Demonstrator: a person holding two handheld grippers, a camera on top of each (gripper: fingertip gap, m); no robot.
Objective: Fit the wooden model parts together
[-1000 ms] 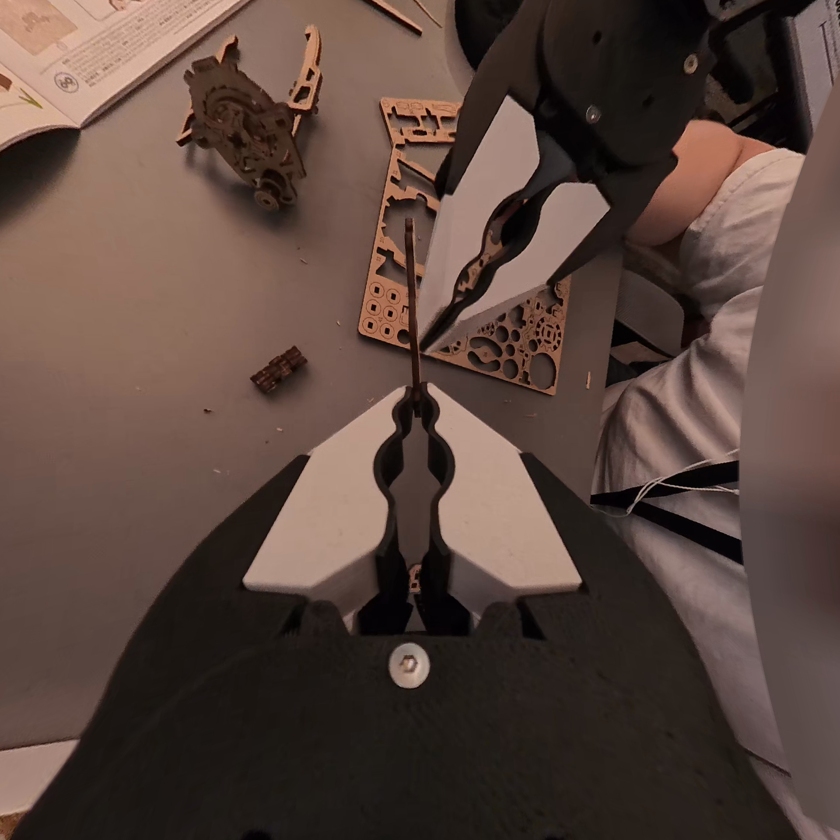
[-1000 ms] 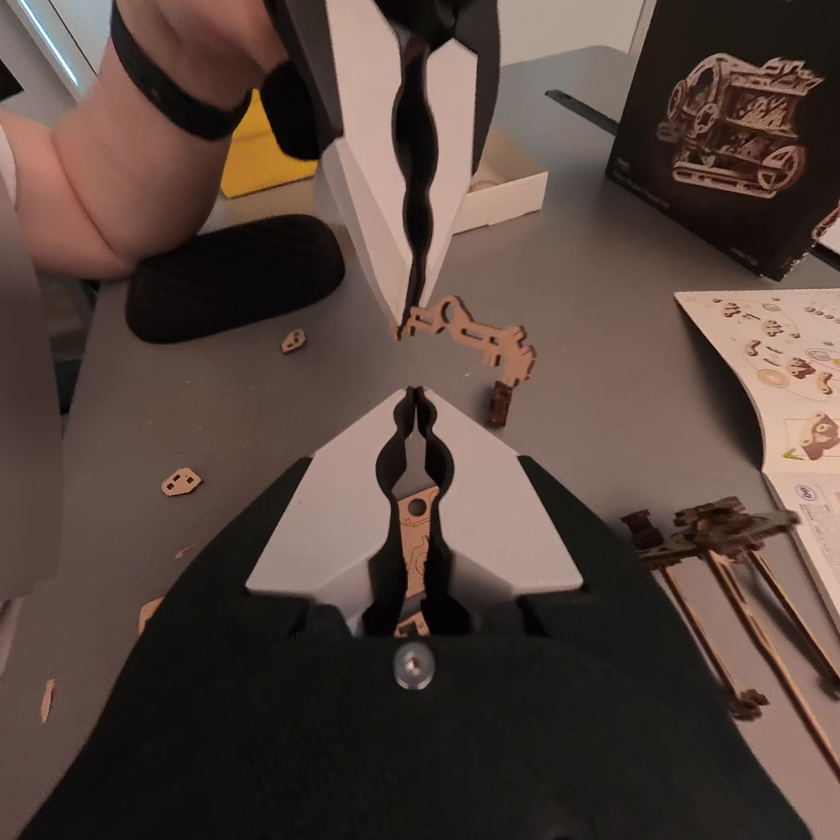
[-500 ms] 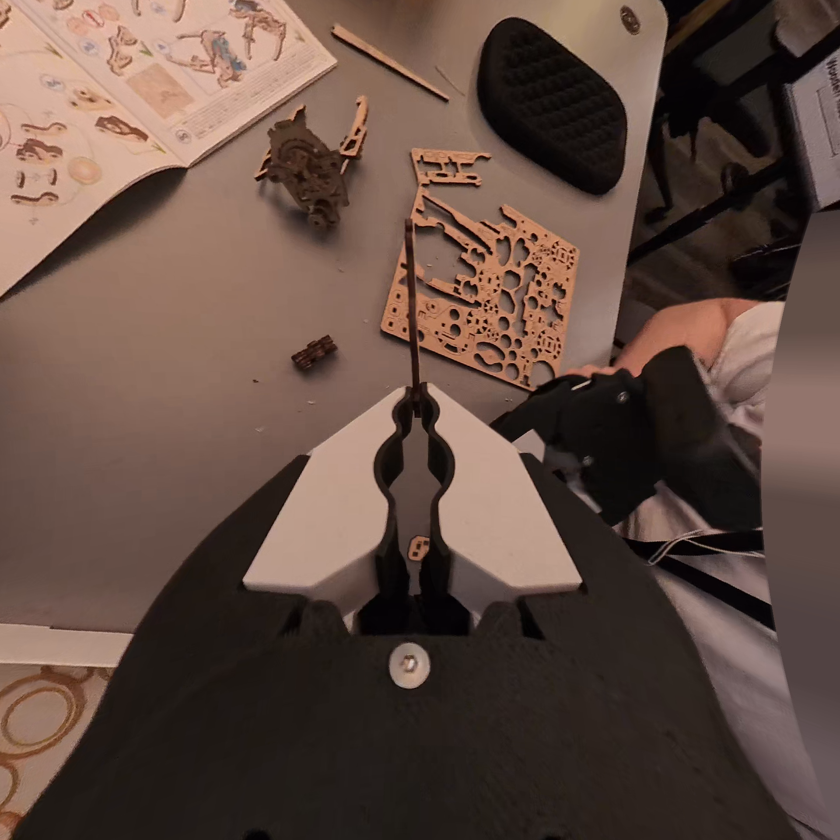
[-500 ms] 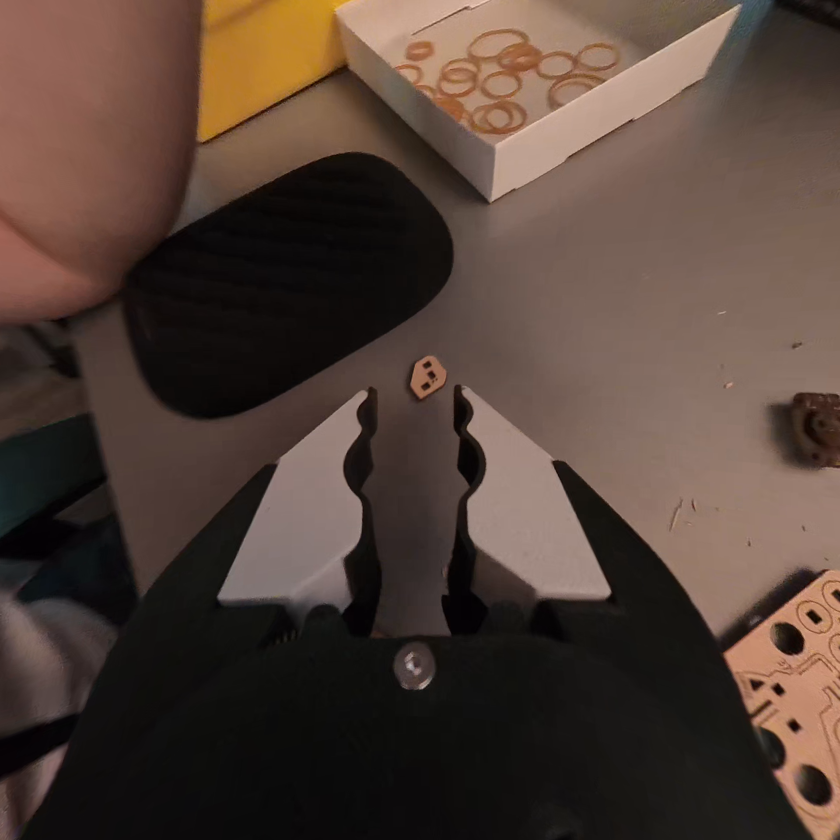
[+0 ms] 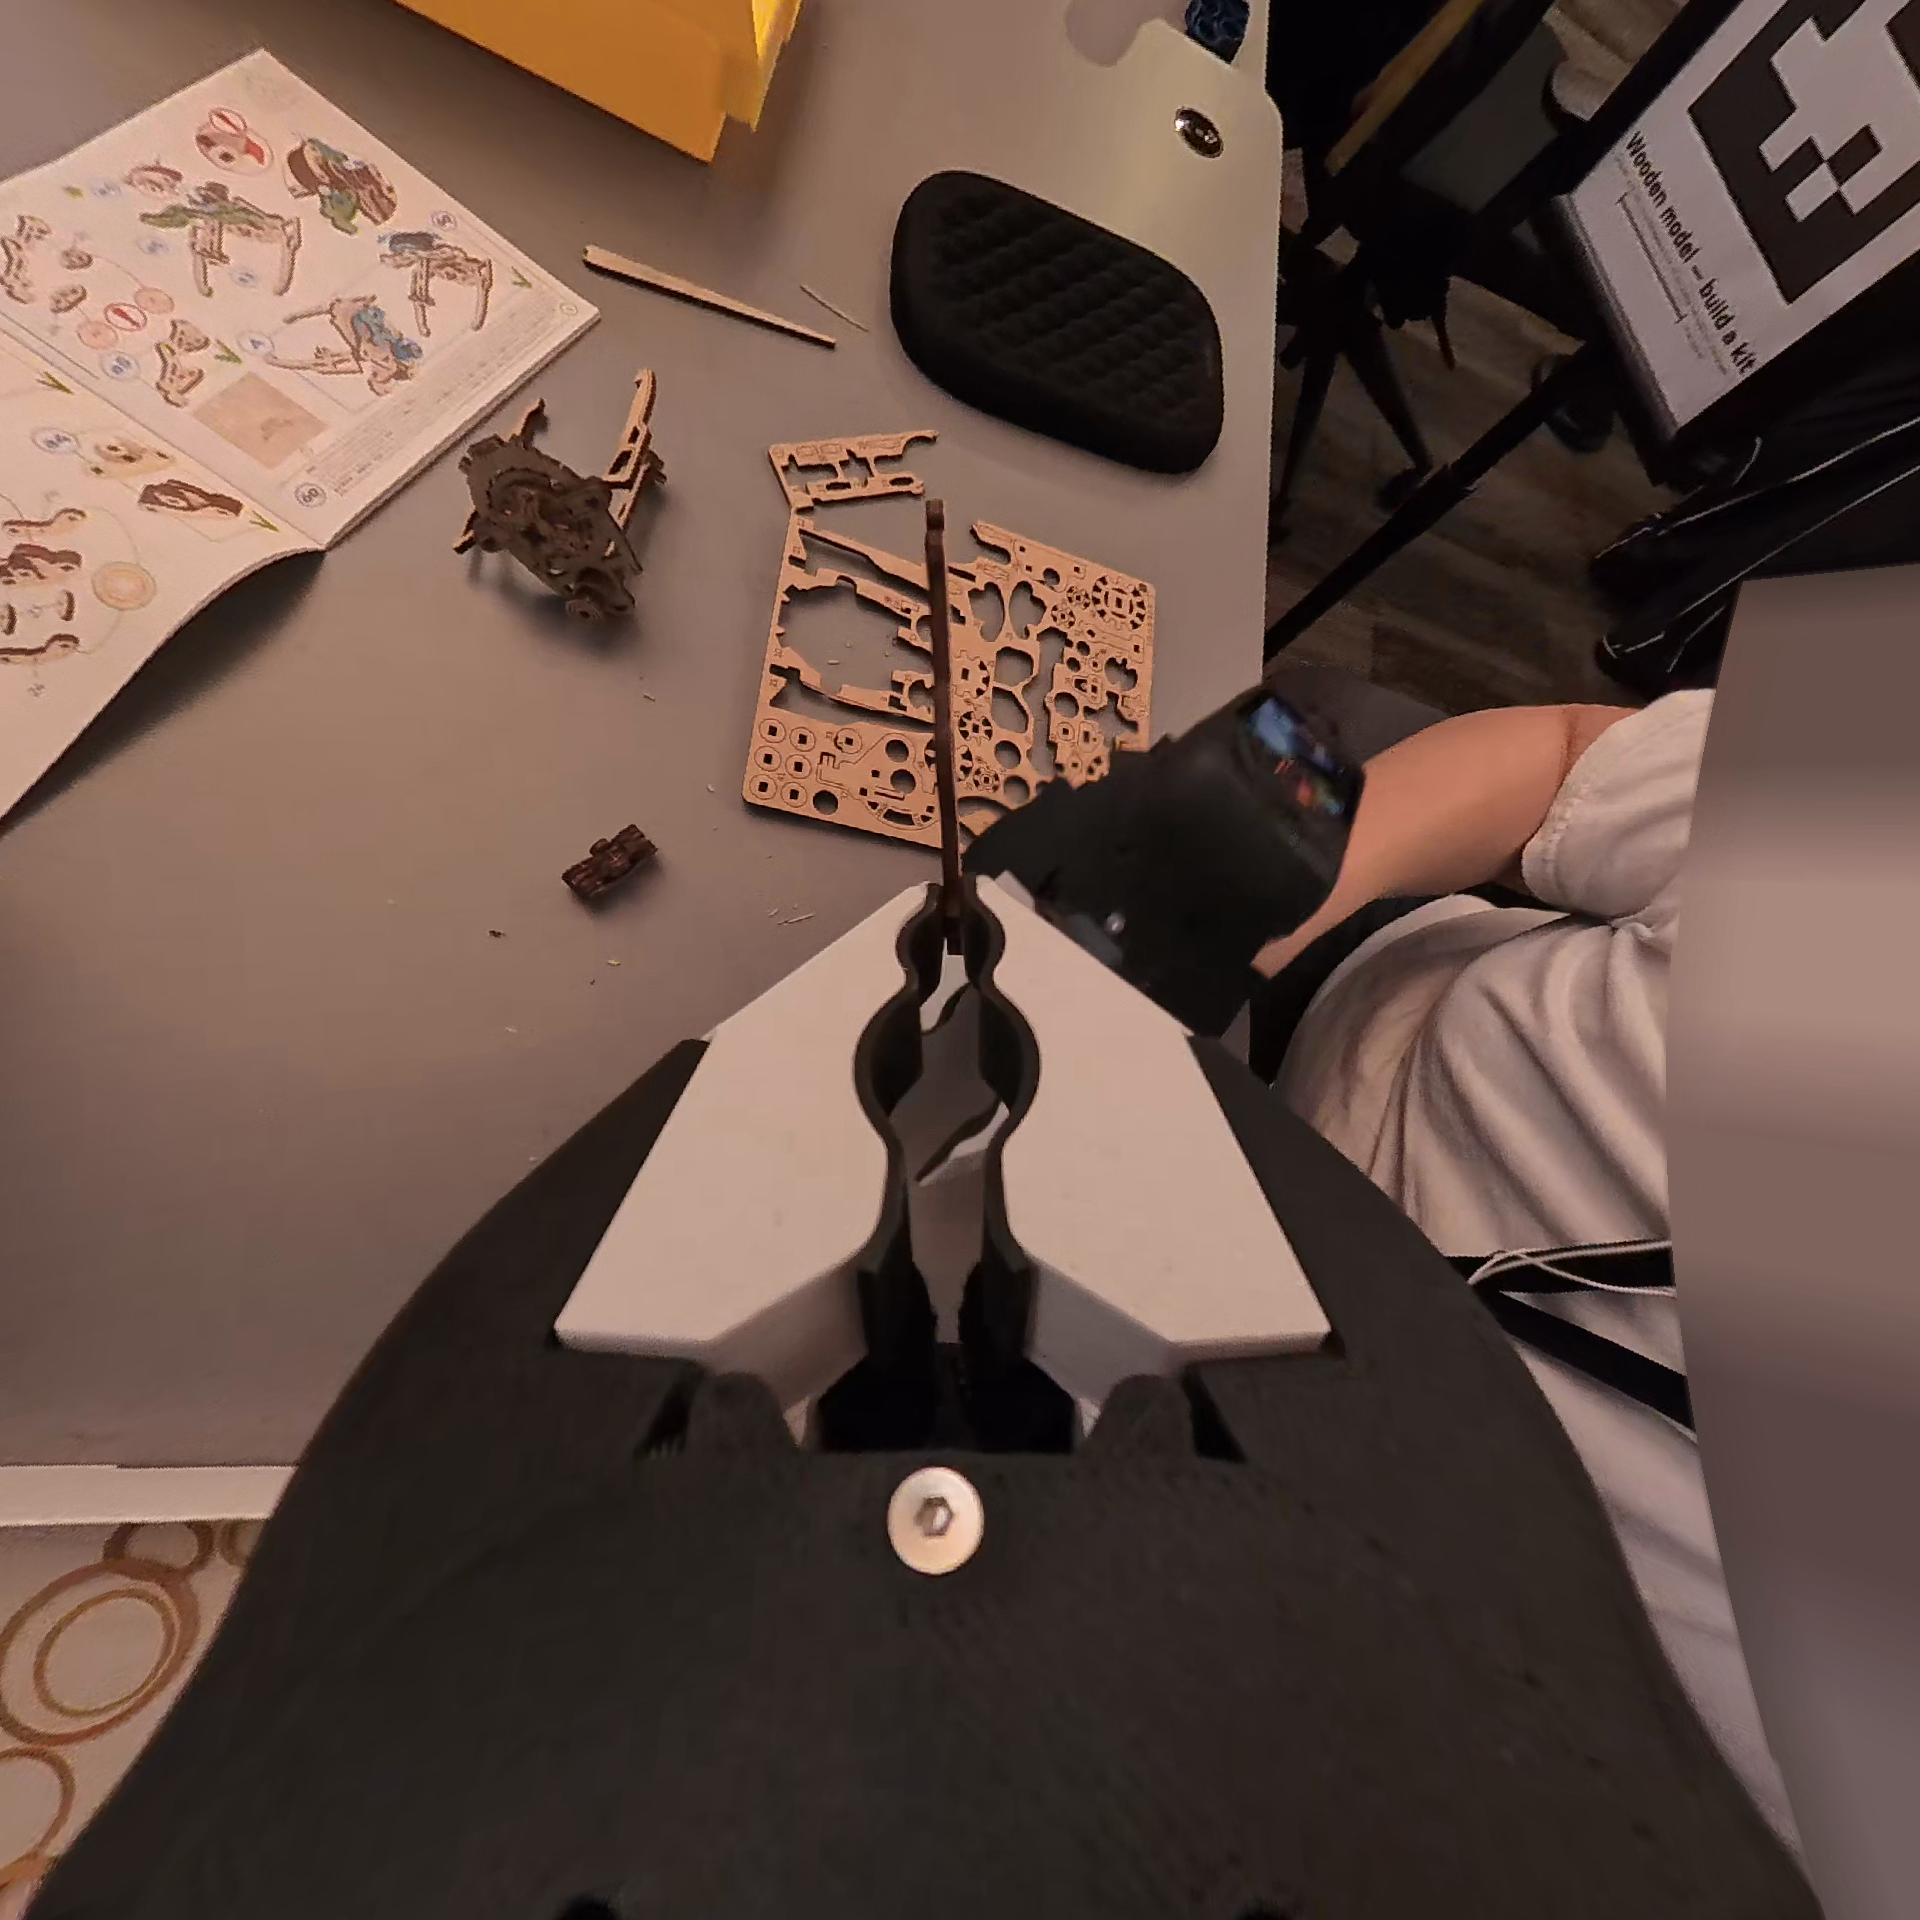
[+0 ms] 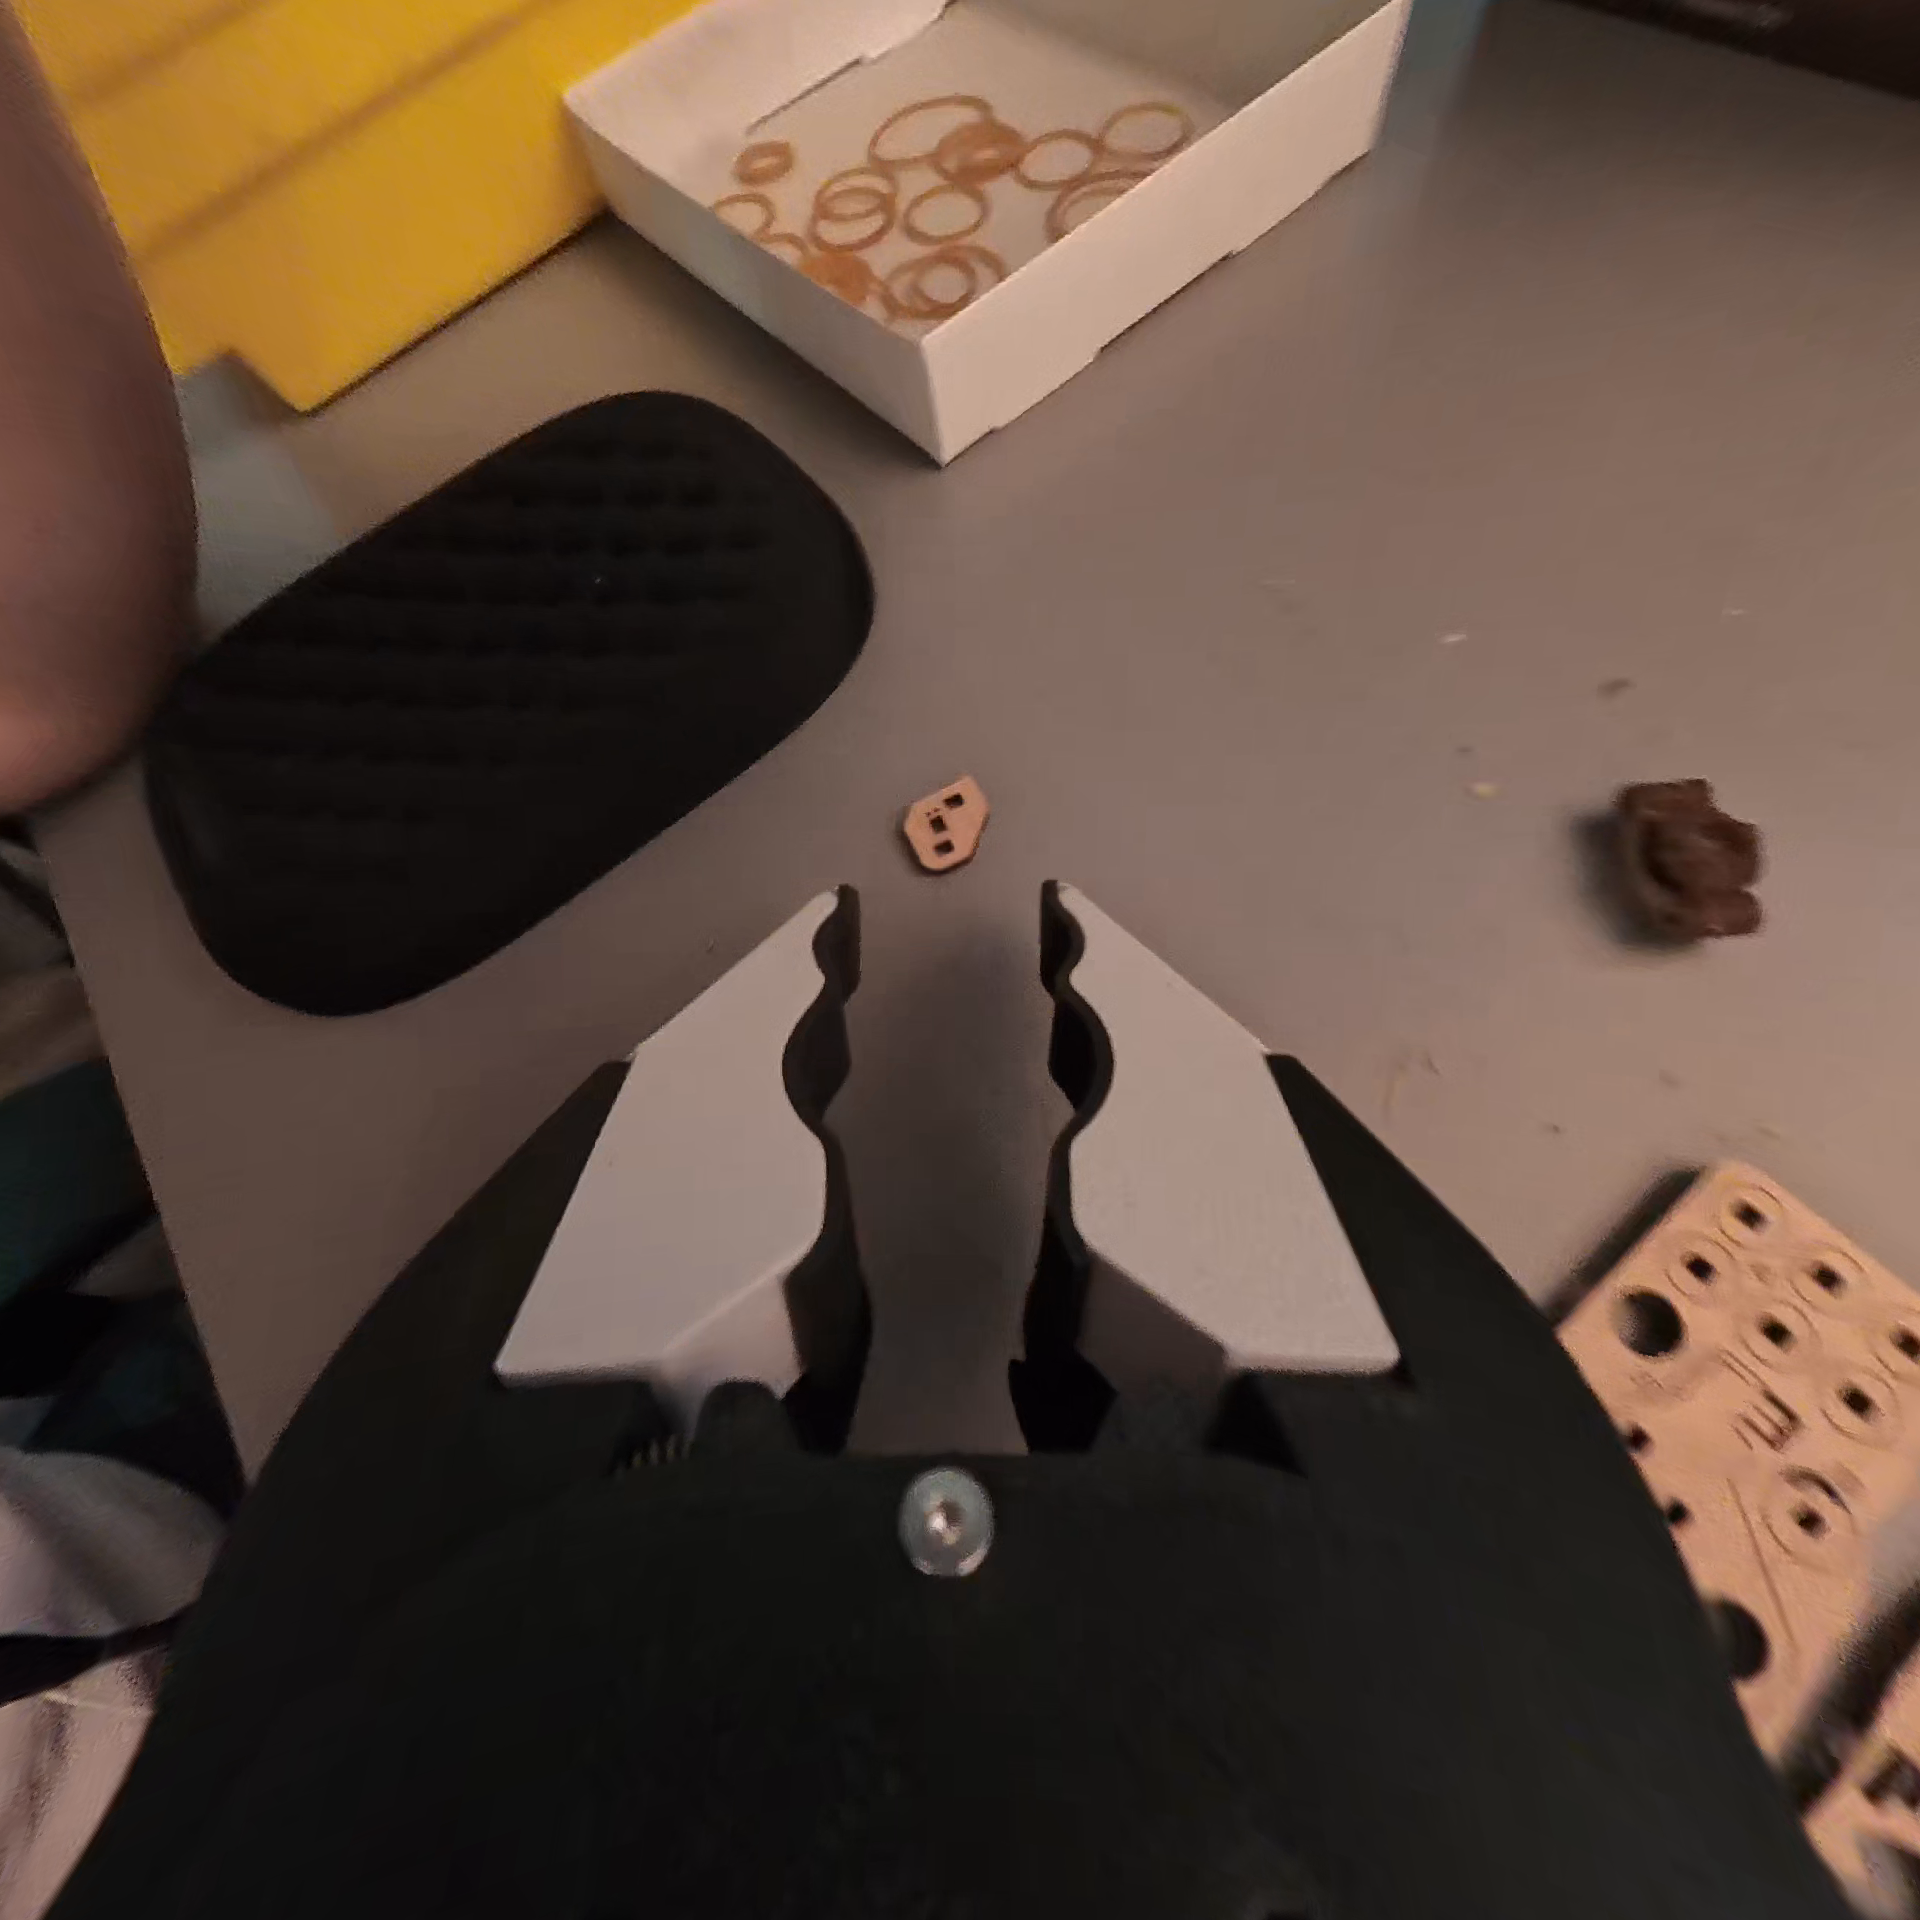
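Observation:
My left gripper (image 5: 951, 920) is shut on a thin flat wooden part (image 5: 940, 707), seen edge-on and standing up from the tips above the grey table. My right gripper (image 6: 948, 902) is open and empty, low over the table, with a small tan wooden piece (image 6: 942, 828) lying just beyond its tips. The right gripper also shows in the left wrist view (image 5: 1143, 862), at the near table edge by the punched wooden sheet (image 5: 956, 665). A dark half-built wooden model (image 5: 556, 514) stands farther left. A small dark gear-like part (image 6: 1683, 868) lies to the right.
An open instruction booklet (image 5: 197, 343) lies at the left. A black textured pad (image 6: 499, 686) sits near the table edge. A white box of rubber bands (image 6: 987, 197) and a yellow tray (image 6: 312, 177) are behind. A wooden stick (image 5: 707, 296) and a small dark block (image 5: 611, 862) lie loose. Spacing between my two grippers at the tips: around 15 cm. Left tips and right tips are each some 20 cm from the dark half-built wooden model (image 5: 556, 514).
My right gripper has opened, moved off from the left gripper and come down to the table by the small tan piece. My left gripper has risen and still holds the flat part.

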